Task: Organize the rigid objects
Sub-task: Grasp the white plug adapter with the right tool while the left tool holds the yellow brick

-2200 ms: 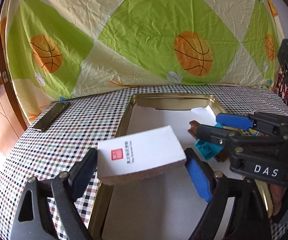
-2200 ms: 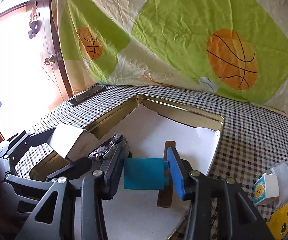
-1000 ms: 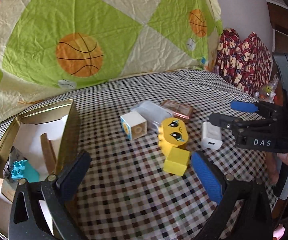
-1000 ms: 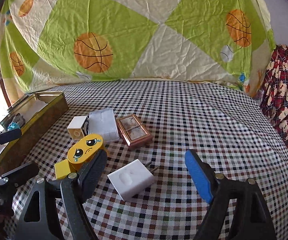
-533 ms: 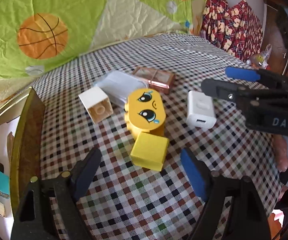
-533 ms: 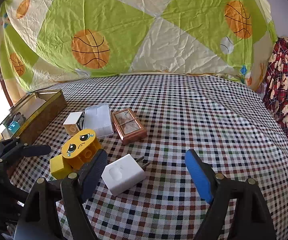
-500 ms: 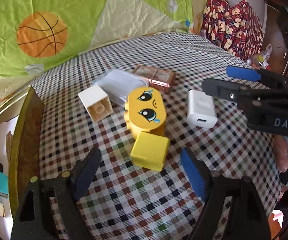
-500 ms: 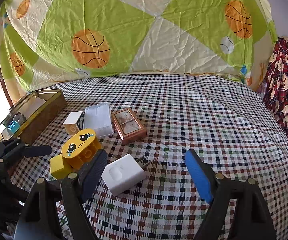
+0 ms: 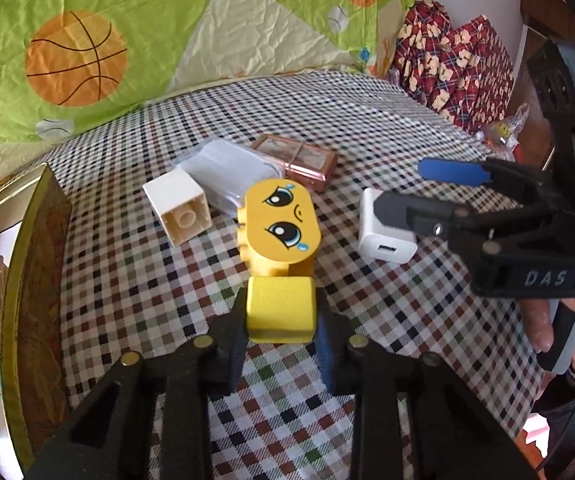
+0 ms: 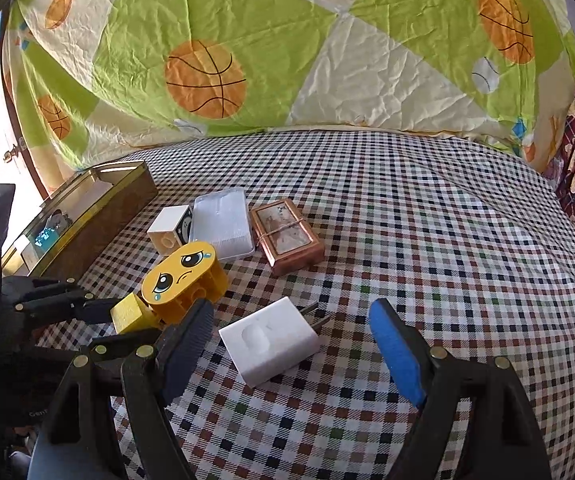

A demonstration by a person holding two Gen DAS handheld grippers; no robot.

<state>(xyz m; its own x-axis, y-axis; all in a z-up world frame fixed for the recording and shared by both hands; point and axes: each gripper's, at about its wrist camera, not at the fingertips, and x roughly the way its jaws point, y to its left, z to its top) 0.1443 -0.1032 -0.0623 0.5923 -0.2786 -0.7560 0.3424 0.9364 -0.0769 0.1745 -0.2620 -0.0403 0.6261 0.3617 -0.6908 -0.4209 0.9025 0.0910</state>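
Where the checked tablecloth [image 9: 367, 128] fills both views, the left gripper [image 9: 281, 332] is clamped on a small yellow cube [image 9: 280, 308], one pad against each side. Cube sits on the cloth, touching the near end of a yellow face block [image 9: 279, 228] with painted eyes and a tear.

Right gripper [image 10: 287, 354] spread wide, nothing between the fingers; a white charger [image 10: 269, 340] lies on the cloth between them, not touched, prongs pointing away.

Left wrist view only: hollow underside of a white cube [image 9: 177, 212]; charger's socket end [image 9: 385, 226]; a bit of the person's hand [image 9: 543, 324] on the right gripper's handle; red patterned fabric [image 9: 451, 60] at the table's far side.

Right wrist view only: dark printed face on the white cube [image 10: 169, 228]; string tied across a copper-coloured box [image 10: 287, 240]; left gripper seen from the side [image 10: 127, 312], closed round the yellow cube [image 10: 129, 314].

Both views: clear plastic case [image 10: 221, 224] between white cube and copper box, touching or nearly so. Gold tin [image 10: 107, 204] stands at the left, well apart from the charger, holding a teal block [image 10: 45, 234]. Basketball-print sheet [image 10: 287, 40] hangs behind.
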